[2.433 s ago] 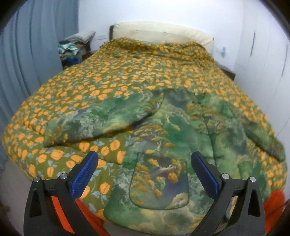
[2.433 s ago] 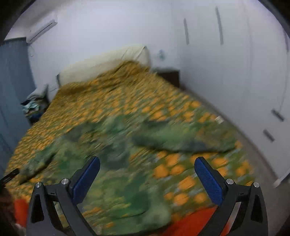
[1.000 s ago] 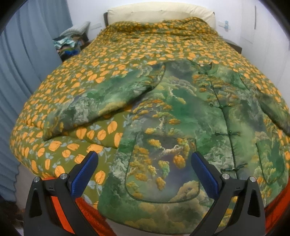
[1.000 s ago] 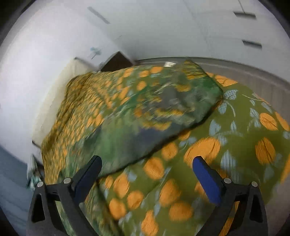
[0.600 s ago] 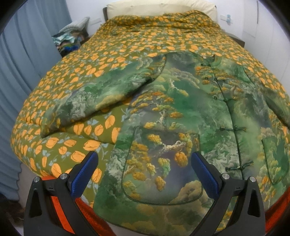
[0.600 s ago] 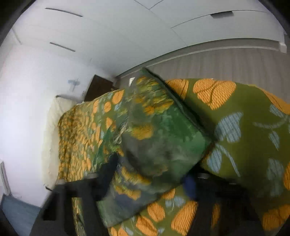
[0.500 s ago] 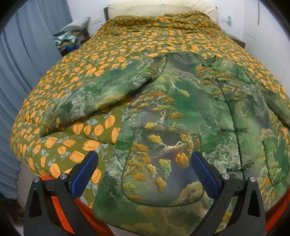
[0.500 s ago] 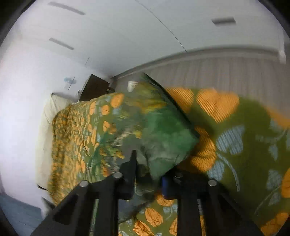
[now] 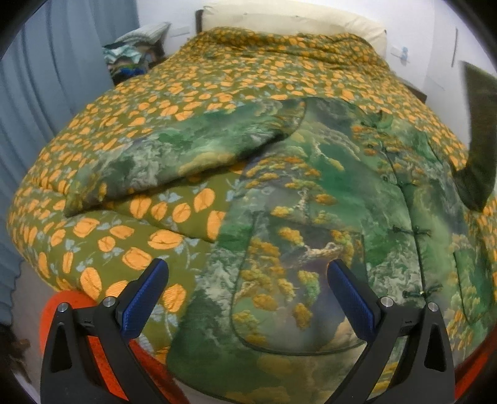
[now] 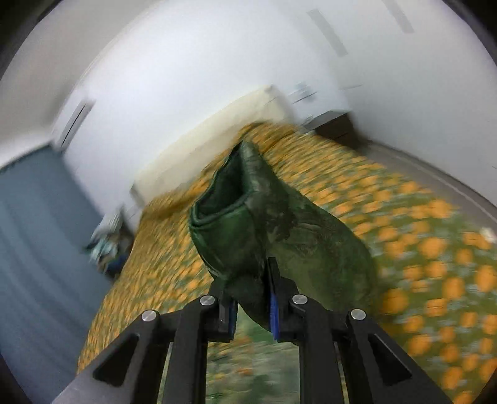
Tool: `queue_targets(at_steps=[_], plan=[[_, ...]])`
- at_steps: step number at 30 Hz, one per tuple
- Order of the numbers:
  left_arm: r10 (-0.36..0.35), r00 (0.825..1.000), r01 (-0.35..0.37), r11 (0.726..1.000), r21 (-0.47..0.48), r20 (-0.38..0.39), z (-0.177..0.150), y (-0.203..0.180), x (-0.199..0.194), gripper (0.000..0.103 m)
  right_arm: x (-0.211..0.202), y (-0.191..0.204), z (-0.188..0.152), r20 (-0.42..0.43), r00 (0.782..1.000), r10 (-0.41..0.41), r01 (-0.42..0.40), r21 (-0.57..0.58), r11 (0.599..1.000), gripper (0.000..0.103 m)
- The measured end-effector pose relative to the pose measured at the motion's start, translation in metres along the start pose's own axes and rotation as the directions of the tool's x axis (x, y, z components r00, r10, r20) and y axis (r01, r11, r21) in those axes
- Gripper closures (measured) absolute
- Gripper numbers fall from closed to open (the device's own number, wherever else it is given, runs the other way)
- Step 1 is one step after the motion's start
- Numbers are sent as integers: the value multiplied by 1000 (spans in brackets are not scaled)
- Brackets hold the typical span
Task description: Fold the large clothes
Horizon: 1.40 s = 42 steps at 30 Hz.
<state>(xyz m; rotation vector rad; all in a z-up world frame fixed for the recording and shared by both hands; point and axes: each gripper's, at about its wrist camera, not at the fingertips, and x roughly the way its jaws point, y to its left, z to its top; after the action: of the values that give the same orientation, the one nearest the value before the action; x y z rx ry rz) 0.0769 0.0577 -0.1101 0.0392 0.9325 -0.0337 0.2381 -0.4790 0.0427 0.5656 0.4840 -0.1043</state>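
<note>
From the left wrist view, one green padded jacket printed with pine and mountain scenery [image 9: 313, 199] lay front up across the foot end of the bed, its hem reaching the bed's near edge. Under it was one olive quilt patterned with orange leaves [image 9: 217, 77] covering the whole bed. One sleeve [image 9: 174, 158] stretched flat toward the bed's left edge. The other sleeve [image 9: 476, 136] stood raised off the quilt at the bed's right edge, dark and blurred. Two patch pockets showed on the jacket front, one between the fingers [image 9: 295, 286] and one near the right edge of the frame [image 9: 472, 286]. A row of knotted button loops ran down the closure; at least four could be counted. The left gripper [image 9: 247, 295] hung above the hem with its two blue-padded fingers spread wide, touching nothing. One cream headboard cushion [image 9: 295, 21] closed the far end, and one pile of folded cloth [image 9: 133, 52] sat beside the bed's far left corner, against the blue curtain [image 9: 37, 93].

From the right wrist view, heavily blurred, the right gripper [image 10: 251, 304] had its fingers pressed together on the cuff end of that lifted sleeve [image 10: 264, 223], whose open mouth faced the camera above the quilt [image 10: 419, 248].
</note>
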Motion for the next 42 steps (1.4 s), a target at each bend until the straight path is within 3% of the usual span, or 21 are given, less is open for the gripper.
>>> queue_targets(at_steps=[5, 11, 14, 16, 18, 21, 23, 25, 26, 28, 30, 32, 35, 36, 37, 39, 42], plan=[[9, 1000, -9, 1000, -27, -11, -3, 10, 5, 1, 105, 70, -88, -194, 981, 2, -26, -122, 992, 87], [17, 1000, -17, 1000, -21, -14, -6, 11, 8, 1, 169, 83, -188, -352, 933, -77, 0, -214, 977, 86], [22, 1000, -22, 1000, -4, -21, -7, 8, 11, 1, 191, 76, -209, -402, 912, -87, -3, -219, 976, 80], [24, 999, -24, 1000, 7, -22, -8, 5, 11, 1, 198, 69, -215, -446, 893, -53, -35, -186, 982, 52], [22, 1000, -22, 1000, 14, -19, -8, 3, 11, 1, 189, 66, -212, -466, 885, 0, -82, -155, 985, 34], [13, 1000, -13, 1000, 15, -16, -8, 2, 11, 1, 153, 66, -193, -476, 872, 114, -184, -102, 978, 33], [5, 1000, -5, 1000, 13, -19, -8, 2, 13, 1, 128, 59, -174, -443, 885, 143, -218, -123, 968, 31], [-3, 1000, 3, 1000, 13, -29, -8, 1, 17, 1, 108, 47, -151, -372, 925, 81, -160, -187, 969, 23], [-4, 999, 4, 1000, 14, -35, -8, 0, 19, 1, 101, 35, -139, -329, 944, 14, -93, -226, 970, 21], [-7, 999, 8, 1000, 18, -45, -8, -2, 21, 1, 104, 11, -123, -289, 951, -107, 28, -265, 964, 20], [-4, 999, 5, 1000, 28, -40, -9, -5, 20, 1, 115, -11, -117, -287, 938, -193, 112, -276, 955, 20], [7, 1000, -6, 999, 37, -29, -10, -6, 18, 1, 135, -36, -121, -315, 908, -278, 189, -284, 940, 20], [20, 999, -19, 999, 38, -27, -11, -4, 17, 1, 166, -68, -156, -465, 821, -331, 210, -293, 933, 20], [22, 999, -21, 999, 34, -29, -11, -2, 17, 1, 169, -67, -165, -462, 811, -358, 212, -338, 917, 20], [23, 999, -22, 999, 30, -30, -11, -1, 17, 1, 165, -57, -168, -418, 822, -387, 215, -401, 891, 20], [22, 999, -22, 1000, 21, -34, -11, 0, 18, 1, 158, -43, -165, -398, 828, -396, 215, -427, 878, 20], [14, 999, -13, 1000, 23, -46, -10, -2, 23, 1, 143, 3, -158, -373, 874, -309, 126, -442, 888, 20]])
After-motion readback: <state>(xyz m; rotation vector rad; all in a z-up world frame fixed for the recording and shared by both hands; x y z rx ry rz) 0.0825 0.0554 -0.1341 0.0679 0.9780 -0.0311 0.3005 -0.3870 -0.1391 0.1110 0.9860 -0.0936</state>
